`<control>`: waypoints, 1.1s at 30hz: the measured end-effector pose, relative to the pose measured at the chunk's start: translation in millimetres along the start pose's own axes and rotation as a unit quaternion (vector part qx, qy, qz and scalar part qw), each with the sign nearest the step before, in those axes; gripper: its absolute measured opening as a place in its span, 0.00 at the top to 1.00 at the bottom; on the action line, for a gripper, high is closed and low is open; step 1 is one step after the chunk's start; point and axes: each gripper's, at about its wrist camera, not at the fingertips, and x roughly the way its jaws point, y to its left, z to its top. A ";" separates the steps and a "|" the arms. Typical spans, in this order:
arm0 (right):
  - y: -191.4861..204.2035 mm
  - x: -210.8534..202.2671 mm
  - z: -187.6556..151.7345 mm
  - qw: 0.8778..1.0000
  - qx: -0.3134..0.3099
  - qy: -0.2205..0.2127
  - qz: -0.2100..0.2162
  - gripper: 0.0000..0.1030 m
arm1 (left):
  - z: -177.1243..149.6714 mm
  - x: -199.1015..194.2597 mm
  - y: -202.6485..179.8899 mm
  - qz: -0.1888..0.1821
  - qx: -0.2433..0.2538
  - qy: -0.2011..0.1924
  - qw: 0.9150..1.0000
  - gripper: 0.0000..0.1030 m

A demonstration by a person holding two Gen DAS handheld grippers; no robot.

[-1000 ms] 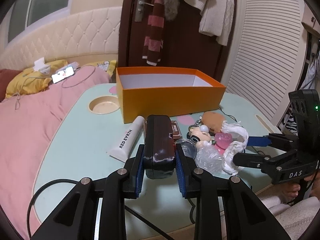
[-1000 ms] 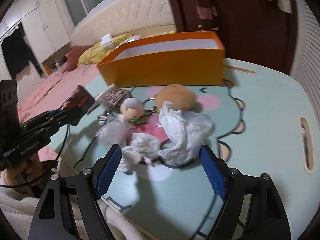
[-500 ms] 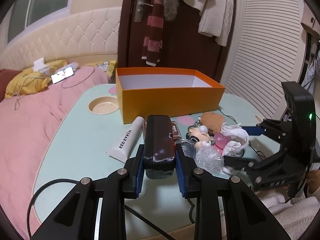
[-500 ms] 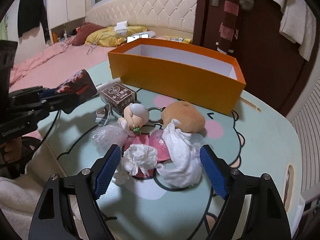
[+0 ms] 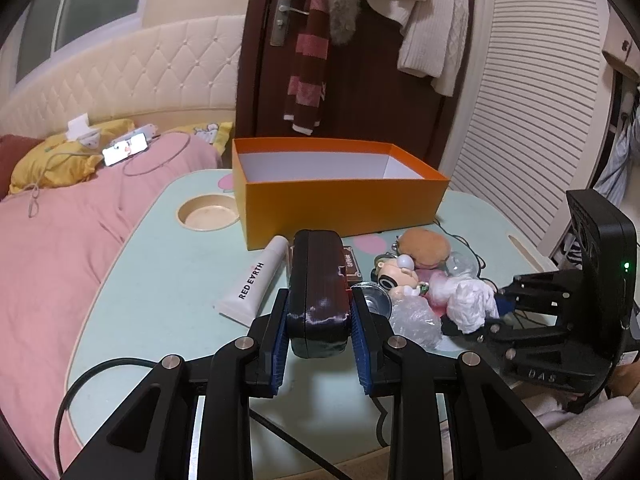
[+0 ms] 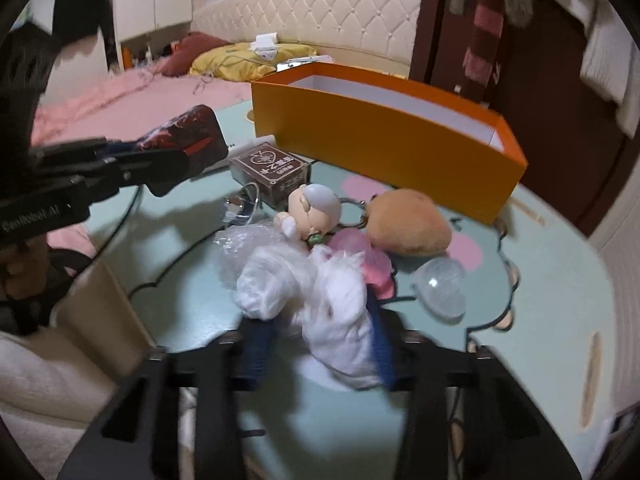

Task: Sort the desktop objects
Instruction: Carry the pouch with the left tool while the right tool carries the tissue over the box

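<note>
My left gripper [image 5: 318, 320] is shut on a dark glasses case [image 5: 318, 280] and holds it just above the pale green table [image 5: 160, 280], in front of the open orange box [image 5: 340, 208]. In the right wrist view that case [image 6: 188, 136] hangs at the left. My right gripper [image 6: 320, 340] is closing its jaws, and the blue pads press on a crumpled white tissue wad [image 6: 320, 296] at the near edge of the clutter. The left wrist view shows the same wad [image 5: 470, 304] caught in the right gripper [image 5: 492, 312].
Near the wad lie a doll figure [image 6: 312, 208], a brown plush [image 6: 408, 220], a pink piece [image 6: 360, 252], a clear dome [image 6: 440, 284], clear wrap [image 5: 414, 320] and a small brown box [image 6: 272, 172]. A white tube [image 5: 256, 280] lies left. A pink bed [image 5: 60, 240] borders the table.
The right gripper's wide jaws have closed onto the white tissue wad, and it has rolled and crept closer to the pile. The left gripper and its case have not moved.
</note>
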 end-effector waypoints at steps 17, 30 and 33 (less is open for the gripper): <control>-15.2 -41.5 14.4 0.996 0.055 -0.067 0.017 0.83 | 17.9 -12.3 -3.1 -0.010 0.006 -0.022 1.000 0.75; -60.2 -27.2 101.8 0.994 0.071 -0.082 0.005 0.83 | 109.6 26.7 10.9 0.012 0.020 -0.006 1.000 0.75; -74.7 -13.5 120.5 0.994 0.076 -0.077 0.003 0.82 | 121.7 48.5 11.3 0.015 0.019 0.002 1.000 0.75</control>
